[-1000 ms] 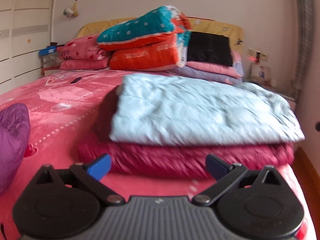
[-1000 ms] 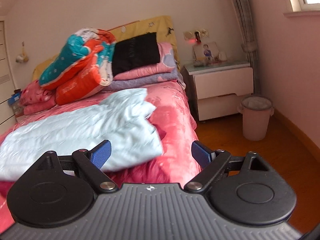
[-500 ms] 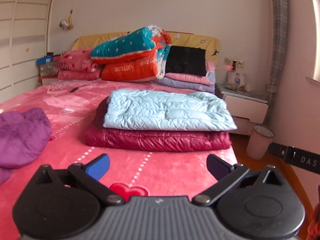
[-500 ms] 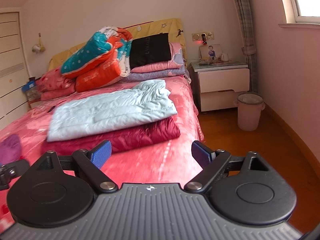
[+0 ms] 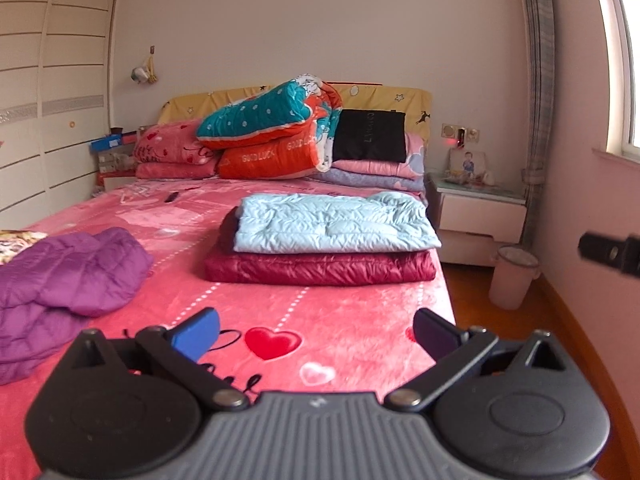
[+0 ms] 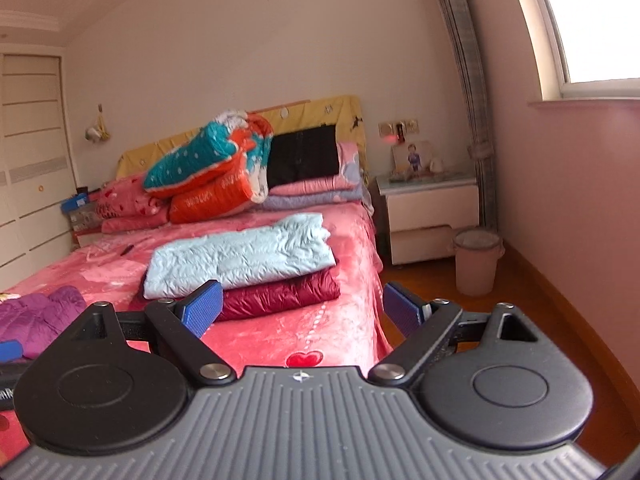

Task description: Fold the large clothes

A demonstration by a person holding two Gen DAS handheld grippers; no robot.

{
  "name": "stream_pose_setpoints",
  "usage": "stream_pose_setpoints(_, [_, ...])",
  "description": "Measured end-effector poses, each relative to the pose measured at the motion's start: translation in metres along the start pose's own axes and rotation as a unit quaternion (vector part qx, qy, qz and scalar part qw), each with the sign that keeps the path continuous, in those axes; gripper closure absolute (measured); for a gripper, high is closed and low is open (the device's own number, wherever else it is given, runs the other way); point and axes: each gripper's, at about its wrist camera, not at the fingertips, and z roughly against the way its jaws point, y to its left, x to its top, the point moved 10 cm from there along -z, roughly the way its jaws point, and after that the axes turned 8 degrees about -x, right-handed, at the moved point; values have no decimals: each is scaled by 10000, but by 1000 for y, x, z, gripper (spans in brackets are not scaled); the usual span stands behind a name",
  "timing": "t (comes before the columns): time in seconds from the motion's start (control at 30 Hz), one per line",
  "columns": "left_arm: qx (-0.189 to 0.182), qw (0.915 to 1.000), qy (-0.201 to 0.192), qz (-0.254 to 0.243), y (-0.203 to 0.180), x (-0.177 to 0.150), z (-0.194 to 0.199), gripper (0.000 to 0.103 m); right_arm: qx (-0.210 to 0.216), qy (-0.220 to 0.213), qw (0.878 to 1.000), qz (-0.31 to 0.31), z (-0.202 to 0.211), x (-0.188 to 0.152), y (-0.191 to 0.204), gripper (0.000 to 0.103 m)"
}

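Observation:
A folded light-blue quilted jacket (image 5: 332, 224) (image 6: 240, 258) lies on top of a folded dark-red jacket (image 5: 320, 270) (image 6: 280, 294) in the middle of the pink bed (image 5: 332, 320) (image 6: 340, 320). An unfolded purple quilted jacket (image 5: 68, 276) (image 6: 36, 314) lies crumpled at the left of the bed. My left gripper (image 5: 316, 334) hangs open above the foot of the bed, well short of the stack, with nothing in it. My right gripper (image 6: 302, 310) is open too, back from the bed's right corner.
Pillows and a teal and orange quilt (image 5: 272, 132) are piled at the headboard. A white nightstand (image 5: 480, 216) (image 6: 432, 216) and a pink bin (image 5: 514, 276) (image 6: 476, 266) stand right of the bed on the wooden floor. A white wardrobe (image 5: 48, 128) lines the left wall.
Both grippers have pulled back and up from the folded stack, which now lies farther off. The purple jacket has come more fully into view at the left.

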Motion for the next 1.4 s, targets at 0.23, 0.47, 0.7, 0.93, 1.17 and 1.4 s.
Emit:
stream_pose_setpoints(0.23, [276, 9995, -99, -107, 2, 0, 23, 1, 56, -98, 9999, 64, 20, 8, -3, 0])
stream_pose_setpoints(0.47, [472, 9982, -329, -174, 8, 11, 36, 1, -12, -146, 9996, 227, 15, 5, 6, 0])
stream_pose_setpoints(0.7, [520, 9981, -296, -122, 10, 7, 37, 1, 64, 103, 9994, 322, 3, -9, 12, 0])
stream_pose_setpoints(0.93, [518, 9983, -257, -11, 15, 4, 34, 1, 145, 48, 9994, 317, 2, -7, 14, 0])
stream_pose_setpoints(1.17, [516, 9984, -236, -43, 14, 2, 31, 1, 113, 128, 9996, 237, -4, -12, 11, 0])
stream_pose_setpoints(1.4, [525, 9984, -187, -8, 14, -2, 28, 1, 140, 150, 9994, 282, -7, -14, 14, 0])
